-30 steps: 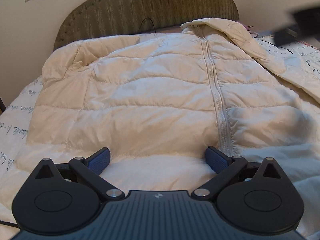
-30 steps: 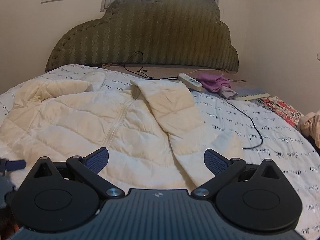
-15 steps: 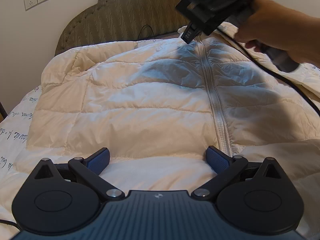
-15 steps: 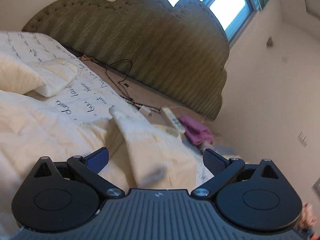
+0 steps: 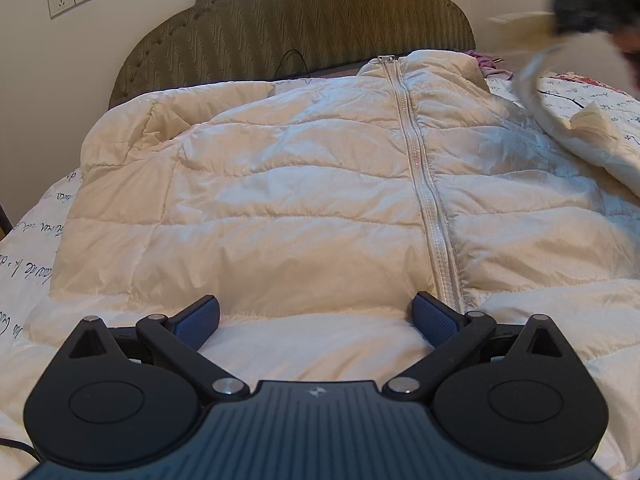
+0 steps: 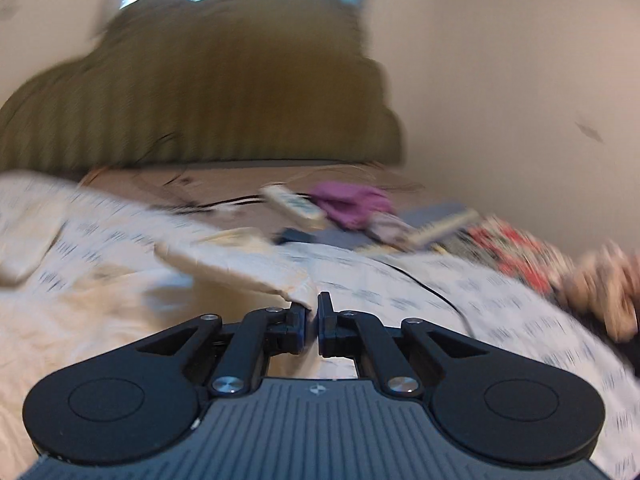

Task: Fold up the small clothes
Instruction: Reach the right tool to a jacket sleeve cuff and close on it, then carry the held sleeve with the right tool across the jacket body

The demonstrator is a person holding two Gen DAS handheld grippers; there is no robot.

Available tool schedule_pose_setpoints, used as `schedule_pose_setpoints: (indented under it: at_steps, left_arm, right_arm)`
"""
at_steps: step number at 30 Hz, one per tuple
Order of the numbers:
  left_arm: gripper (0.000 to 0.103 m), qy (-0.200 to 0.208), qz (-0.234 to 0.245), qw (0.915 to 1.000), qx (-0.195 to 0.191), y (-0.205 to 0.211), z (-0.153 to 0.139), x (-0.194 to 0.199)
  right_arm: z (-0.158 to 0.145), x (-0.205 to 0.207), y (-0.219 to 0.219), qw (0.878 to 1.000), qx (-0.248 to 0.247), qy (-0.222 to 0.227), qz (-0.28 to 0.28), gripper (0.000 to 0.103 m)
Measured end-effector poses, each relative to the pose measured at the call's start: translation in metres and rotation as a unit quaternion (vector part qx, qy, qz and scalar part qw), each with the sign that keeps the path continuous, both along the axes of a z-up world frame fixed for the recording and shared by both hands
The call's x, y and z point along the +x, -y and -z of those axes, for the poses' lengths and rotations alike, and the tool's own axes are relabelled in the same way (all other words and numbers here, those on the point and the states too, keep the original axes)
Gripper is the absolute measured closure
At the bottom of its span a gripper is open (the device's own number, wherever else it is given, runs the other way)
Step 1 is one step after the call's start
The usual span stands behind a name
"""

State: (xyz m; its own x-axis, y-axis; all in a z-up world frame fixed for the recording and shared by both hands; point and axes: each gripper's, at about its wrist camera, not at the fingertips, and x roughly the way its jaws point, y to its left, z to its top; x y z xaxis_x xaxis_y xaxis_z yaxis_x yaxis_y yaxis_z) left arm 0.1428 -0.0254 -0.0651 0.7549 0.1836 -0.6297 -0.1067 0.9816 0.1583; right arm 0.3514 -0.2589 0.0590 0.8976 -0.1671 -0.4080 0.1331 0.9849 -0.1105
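right gripper [image 6: 313, 312] jaws pinch puffer jacket [image 5: 304, 208] sleeve cuff [image 6: 298, 289], lifting for fold | left gripper [image 5: 316, 316] jaws apart, waiting at hem

Cream puffer jacket [image 5: 304, 208] flat on bed (zipped), rt sleeve [image 6: 236, 268] lifted.

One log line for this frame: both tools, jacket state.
left tool: open, at hem | right tool: shut on sleeve, lifted | jacket: zipped, flat on bed
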Motion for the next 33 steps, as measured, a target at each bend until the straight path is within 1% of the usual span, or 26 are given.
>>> schedule_pose_setpoints:
  at_steps: [2, 4, 6, 9, 12, 15, 16, 17, 18, 19, 20, 21, 22, 24, 26, 27, 28, 29, 30, 31, 32, 33]
  left_arm:
    - [0.0, 0.0, 0.0, 1.0, 0.0, 0.0, 0.0, 0.0]
    - [0.0, 0.0, 0.0, 1.0, 0.0, 0.0, 0.0, 0.0]
    - [0.0, 0.0, 0.0, 1.0, 0.0, 0.0, 0.0, 0.0]
    - [0.0, 0.0, 0.002, 1.0, -0.001, -0.001, -0.001, 0.0]
    - [0.0, -0.002, 0.01, 0.9999, -0.006, -0.003, -0.005, -0.001]
    - [0.0, -0.021, 0.02, 0.9996, -0.009, -0.004, -0.015, -0.006]
    - [0.0, -0.026, 0.03, 0.999, -0.019, -0.003, -0.021, -0.009]
    - [0.0, -0.032, 0.045, 0.9978, -0.036, -0.002, -0.026, -0.014]
    - [0.0, -0.037, 0.061, 0.996, -0.053, 0.001, -0.031, -0.019]
    - [0.0, -0.038, 0.075, 0.9945, -0.063, 0.006, -0.035, -0.025]
    - [0.0, -0.038, 0.092, 0.993, -0.063, 0.014, -0.039, -0.032]
    - [0.0, -0.038, 0.114, 0.9911, -0.056, 0.024, -0.042, -0.039]
    - [0.0, -0.037, 0.138, 0.9888, -0.045, 0.035, -0.044, -0.045]
    - [0.0, -0.034, 0.203, 0.9784, -0.015, 0.062, -0.049, -0.062]
    - [0.0, -0.033, 0.264, 0.9639, 0.011, 0.088, -0.048, -0.08]
    - [0.0, -0.035, 0.292, 0.9556, 0.019, 0.1, -0.046, -0.088]
    - [0.0, -0.039, 0.317, 0.9474, 0.025, 0.11, -0.043, -0.095]
    - [0.0, -0.043, 0.336, 0.9403, 0.032, 0.119, -0.039, -0.102]
    - [0.0, -0.044, 0.344, 0.937, 0.04, 0.126, -0.035, -0.107]
    - [0.0, -0.042, 0.345, 0.9364, 0.046, 0.129, -0.034, -0.11]
    - [0.0, -0.038, 0.344, 0.937, 0.049, 0.128, -0.034, -0.114]
    - [0.0, -0.036, 0.34, 0.9387, 0.048, 0.125, -0.037, -0.114]
  right_arm:
    - [-0.003, -0.019, 0.063, 0.998, 0.014, 0.015, 0.062, 0.097]
    - [-0.004, -0.041, 0.12, 0.993, 0.026, 0.025, 0.115, 0.098]
    - [0.001, -0.072, 0.183, 0.983, 0.05, 0.03, 0.172, 0.098]
    - [0.016, -0.12, 0.262, 0.967, 0.097, 0.029, 0.235, 0.098]
    - [0.041, -0.167, 0.319, 0.949, 0.154, 0.028, 0.274, 0.099]
    - [0.07, -0.204, 0.355, 0.936, 0.186, 0.025, 0.298, 0.098]
    - [0.08, -0.206, 0.365, 0.933, 0.206, 0.016, 0.295, 0.098]
    - [0.093, -0.209, 0.375, 0.928, 0.236, 0.006, 0.288, 0.098]
    - [0.103, -0.213, 0.383, 0.92, 0.266, 0.0, 0.289, 0.095]
    - [0.114, -0.22, 0.391, 0.908, 0.302, -0.002, 0.291, 0.088]
    - [0.126, -0.225, 0.396, 0.894, 0.34, 0.001, 0.291, 0.077]
    - [0.135, -0.228, 0.401, 0.883, 0.374, 0.012, 0.284, 0.064]
    - [0.143, -0.232, 0.404, 0.872, 0.405, 0.027, 0.275, 0.061]
    - [0.157, -0.236, 0.412, 0.847, 0.459, 0.06, 0.261, 0.05]
    - [0.167, -0.237, 0.419, 0.817, 0.512, 0.092, 0.248, 0.044]
    - [0.17, -0.236, 0.421, 0.804, 0.532, 0.103, 0.245, 0.044]
    - [0.172, -0.235, 0.422, 0.793, 0.548, 0.111, 0.243, 0.046]
    - [0.171, -0.233, 0.423, 0.787, 0.556, 0.113, 0.244, 0.055]
    - [0.167, -0.231, 0.422, 0.788, 0.553, 0.11, 0.247, 0.072]
    - [0.161, -0.226, 0.421, 0.794, 0.544, 0.107, 0.251, 0.082]
    - [0.152, -0.224, 0.416, 0.803, 0.53, 0.108, 0.252, 0.09]
    - [0.142, -0.222, 0.411, 0.814, 0.514, 0.111, 0.247, 0.09]
